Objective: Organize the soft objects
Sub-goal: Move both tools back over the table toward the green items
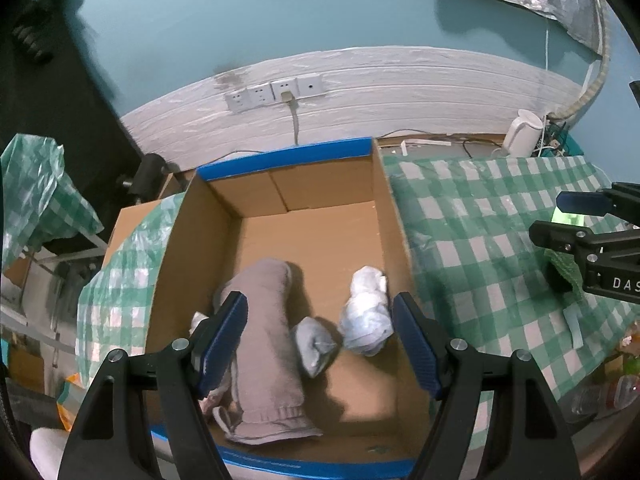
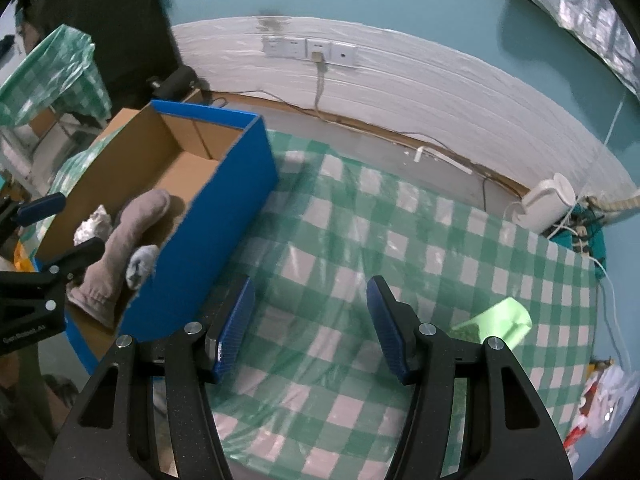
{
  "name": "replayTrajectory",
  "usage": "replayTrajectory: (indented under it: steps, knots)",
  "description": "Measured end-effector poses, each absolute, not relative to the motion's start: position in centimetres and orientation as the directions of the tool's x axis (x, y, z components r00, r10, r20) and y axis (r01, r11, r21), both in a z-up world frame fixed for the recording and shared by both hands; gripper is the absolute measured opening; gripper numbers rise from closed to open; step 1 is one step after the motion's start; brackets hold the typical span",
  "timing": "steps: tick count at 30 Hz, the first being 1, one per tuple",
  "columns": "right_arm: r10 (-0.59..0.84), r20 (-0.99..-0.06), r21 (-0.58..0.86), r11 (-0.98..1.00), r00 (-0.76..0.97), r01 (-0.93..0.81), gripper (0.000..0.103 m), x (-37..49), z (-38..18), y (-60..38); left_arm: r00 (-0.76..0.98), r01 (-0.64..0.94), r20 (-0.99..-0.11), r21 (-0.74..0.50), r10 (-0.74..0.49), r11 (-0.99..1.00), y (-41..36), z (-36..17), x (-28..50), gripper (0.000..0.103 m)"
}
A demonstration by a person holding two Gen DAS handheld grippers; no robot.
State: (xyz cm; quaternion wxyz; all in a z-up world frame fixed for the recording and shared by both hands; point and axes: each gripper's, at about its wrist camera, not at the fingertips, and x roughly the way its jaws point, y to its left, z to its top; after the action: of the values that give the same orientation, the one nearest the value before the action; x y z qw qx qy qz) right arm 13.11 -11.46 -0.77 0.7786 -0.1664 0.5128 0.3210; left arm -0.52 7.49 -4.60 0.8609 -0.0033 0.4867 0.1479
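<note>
Hovering over the open cardboard box (image 1: 304, 216), the left claw (image 1: 320, 344) has its blue-padded fingers spread wide with nothing between them. Inside the box, a rolled grey-brown towel (image 1: 268, 344) lies lengthwise near the left wall, a small pale blue sock bundle (image 1: 314, 346) sits just beside it in the middle, and a crumpled white cloth (image 1: 366, 320) rests near the right wall. The right wrist view also shows another whitish bundle (image 2: 94, 226) on the far side of the towel.

The box, blue on the outside (image 2: 224, 220), stands on the bench, which is covered by a green and white checked cloth (image 2: 400, 240).

The right claw (image 2: 310, 328) hangs above the checked cloth beside the box, its fingers also spread and holding nothing. A light green object (image 2: 500, 320) lies on the cloth just to the right of that claw. A white kettle (image 2: 546, 204) stands at the back of the bench near the wall.
</note>
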Motion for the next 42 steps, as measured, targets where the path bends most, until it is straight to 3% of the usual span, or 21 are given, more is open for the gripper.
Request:
replayTrajectory:
  steps: [24, 42]
  knots:
    - [0.27, -0.918, 0.077, 0.84, 0.29, -0.537, 0.059, 16.2, -2.6, -21.2, 0.479, -0.114, -0.847, 0.201, 0.231, 0.973, -0.3, -5.3, 3.5, 0.076]
    - [0.214, -0.937, 0.068, 0.887, 0.276, -0.457, 0.059, 17.8, -5.7, -27.3, 0.417, 0.036, -0.885, 0.242, 0.205, 0.97, -7.8, -9.1, 5.9, 0.076]
